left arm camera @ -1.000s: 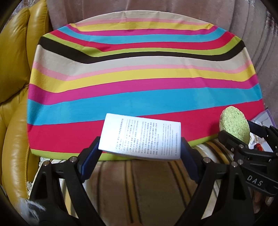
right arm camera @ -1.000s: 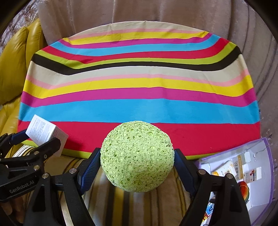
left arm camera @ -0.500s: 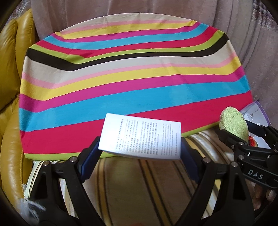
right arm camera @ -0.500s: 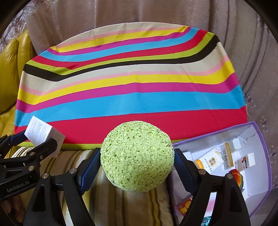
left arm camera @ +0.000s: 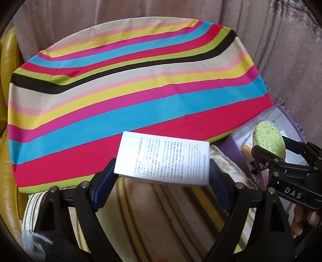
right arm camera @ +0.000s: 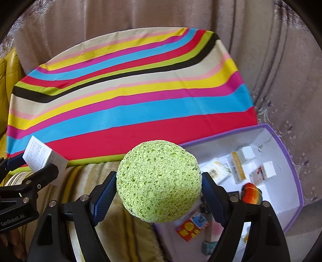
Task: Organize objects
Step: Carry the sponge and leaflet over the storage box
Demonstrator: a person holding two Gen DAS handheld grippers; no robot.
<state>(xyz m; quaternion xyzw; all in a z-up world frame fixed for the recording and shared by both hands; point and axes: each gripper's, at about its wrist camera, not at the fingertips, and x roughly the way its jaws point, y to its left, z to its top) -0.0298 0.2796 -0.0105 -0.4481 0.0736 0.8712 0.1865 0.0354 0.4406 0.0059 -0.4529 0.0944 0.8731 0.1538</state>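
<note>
My left gripper [left arm camera: 162,171] is shut on a white box [left arm camera: 163,160] with small printed text, held above the striped seat in front of the striped cloth [left arm camera: 130,90]. My right gripper [right arm camera: 159,187] is shut on a round green sponge [right arm camera: 159,181]. The sponge hangs over the near left corner of a purple-rimmed white storage box [right arm camera: 289,157] at the right. The sponge also shows in the left wrist view [left arm camera: 268,139], and the white box in the right wrist view [right arm camera: 43,157].
The storage box holds several small cartons [right arm camera: 237,171], a rainbow-coloured toy [right arm camera: 251,193] and a red-yellow pack [right arm camera: 191,227]. A yellow leather cushion [left arm camera: 8,181] is at the left. A grey-brown curtain [right arm camera: 140,16] hangs behind the striped cloth.
Both grippers have swung to the right with their loads. The purple-rimmed box has come much further into view, and the sponge is now over its near corner.
</note>
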